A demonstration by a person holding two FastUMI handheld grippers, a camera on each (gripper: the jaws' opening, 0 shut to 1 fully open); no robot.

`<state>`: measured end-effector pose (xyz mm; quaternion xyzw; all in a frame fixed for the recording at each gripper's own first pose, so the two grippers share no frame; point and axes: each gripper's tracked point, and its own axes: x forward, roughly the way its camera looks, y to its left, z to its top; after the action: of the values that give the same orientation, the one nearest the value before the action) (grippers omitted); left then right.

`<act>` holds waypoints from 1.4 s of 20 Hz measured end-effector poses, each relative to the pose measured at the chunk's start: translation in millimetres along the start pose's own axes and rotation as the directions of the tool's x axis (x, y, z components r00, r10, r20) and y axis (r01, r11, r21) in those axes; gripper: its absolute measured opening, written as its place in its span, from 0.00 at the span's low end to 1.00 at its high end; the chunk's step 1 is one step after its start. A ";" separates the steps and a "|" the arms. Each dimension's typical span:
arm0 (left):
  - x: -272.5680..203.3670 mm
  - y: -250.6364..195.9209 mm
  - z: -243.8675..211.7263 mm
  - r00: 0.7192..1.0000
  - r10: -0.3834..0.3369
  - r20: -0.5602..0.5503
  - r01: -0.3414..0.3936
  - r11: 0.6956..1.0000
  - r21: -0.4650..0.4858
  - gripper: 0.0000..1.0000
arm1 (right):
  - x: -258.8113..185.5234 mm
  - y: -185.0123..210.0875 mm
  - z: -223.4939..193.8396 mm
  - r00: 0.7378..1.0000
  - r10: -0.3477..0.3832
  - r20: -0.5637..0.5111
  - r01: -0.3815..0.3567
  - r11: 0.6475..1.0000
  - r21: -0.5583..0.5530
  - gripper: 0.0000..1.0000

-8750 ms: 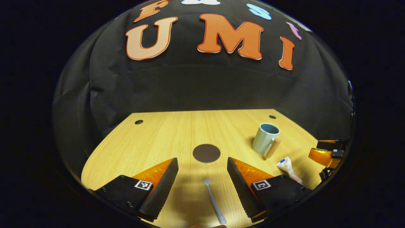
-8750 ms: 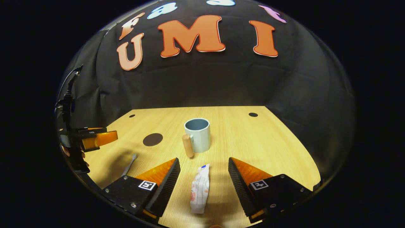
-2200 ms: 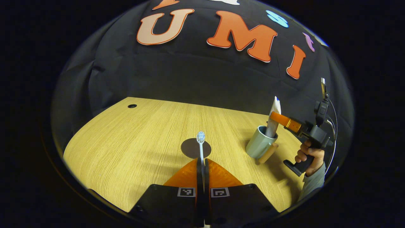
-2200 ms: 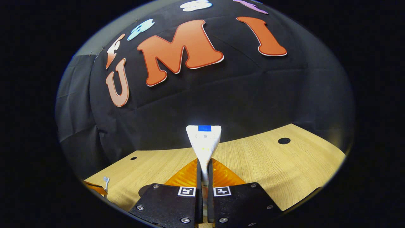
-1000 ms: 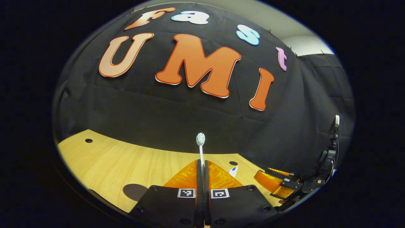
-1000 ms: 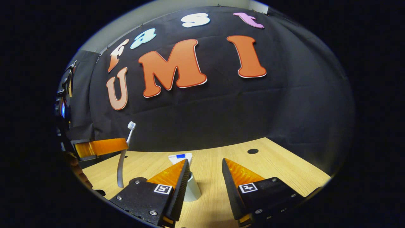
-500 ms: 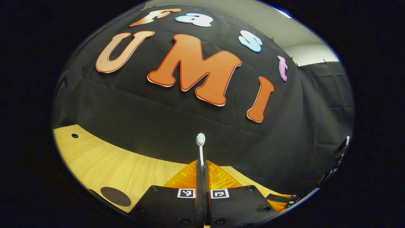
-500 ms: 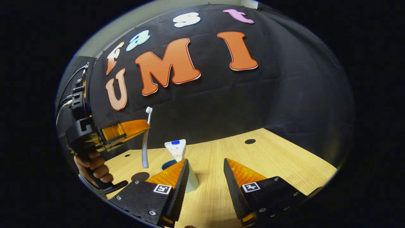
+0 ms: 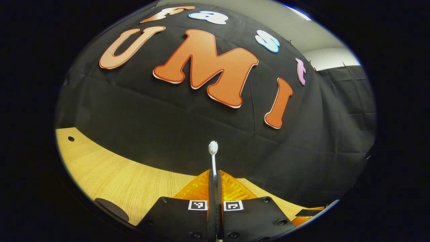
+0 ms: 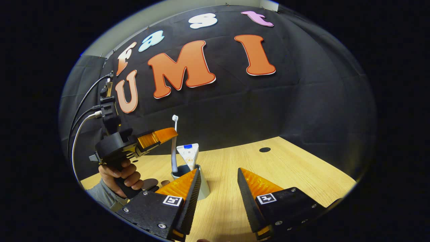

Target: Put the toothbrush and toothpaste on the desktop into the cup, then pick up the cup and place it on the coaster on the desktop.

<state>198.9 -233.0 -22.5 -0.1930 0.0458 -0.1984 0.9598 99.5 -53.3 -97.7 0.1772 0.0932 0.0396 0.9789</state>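
In the left gripper view, my left gripper [image 9: 214, 175] is shut on the pale toothbrush [image 9: 213, 149], which stands upright with its bristle head on top. In the right gripper view, that left gripper [image 10: 169, 133] holds the toothbrush [image 10: 173, 148] over the grey-blue cup [image 10: 203, 190]. The brush's lower end reaches the cup's mouth. The white toothpaste tube [image 10: 188, 155] stands in the cup, flat end up. My right gripper [image 10: 219, 173] is open just right of the cup, with nothing between its fingers. Its left finger hides part of the cup.
The dark round coaster [image 9: 112, 209] lies on the wooden desktop [image 9: 111, 174], and in the right gripper view the coaster [image 10: 149, 184] is left of the cup, by the hand [image 10: 121, 174] that holds the left gripper. Cable holes [image 10: 264, 149] dot the desktop's far edge.
The left gripper has carried the toothbrush rightward and down, so its lower end now meets the cup's mouth. The right gripper stays open beside the cup; the toothpaste rests in the cup.
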 end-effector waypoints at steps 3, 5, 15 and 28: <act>-0.4 3.1 -16.2 0.999 0.016 -0.028 -0.015 1.000 0.022 0.04 | 0.5 5.2 0.9 1.000 0.006 -0.010 -0.006 1.000 0.000 0.66; -2.1 4.7 -25.8 0.998 0.015 -0.053 -0.013 1.000 0.024 0.04 | -1.9 7.9 0.5 1.000 0.003 -0.013 -0.004 1.000 -0.013 0.66; -40.0 0.9 -39.2 0.987 -0.039 -0.158 0.050 0.997 0.062 0.17 | -3.4 39.0 0.8 0.998 0.018 -0.052 -0.020 0.999 -0.045 0.66; -138.0 90.3 15.0 0.969 0.210 -0.127 -0.159 0.932 0.326 0.96 | 11.2 91.3 -19.9 0.983 0.042 -0.181 -0.062 0.993 -0.105 0.71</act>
<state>107.7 -96.3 -42.2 -0.0163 0.1085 -0.1265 0.9859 102.5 39.9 -85.5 0.1212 0.1737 0.0861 0.9735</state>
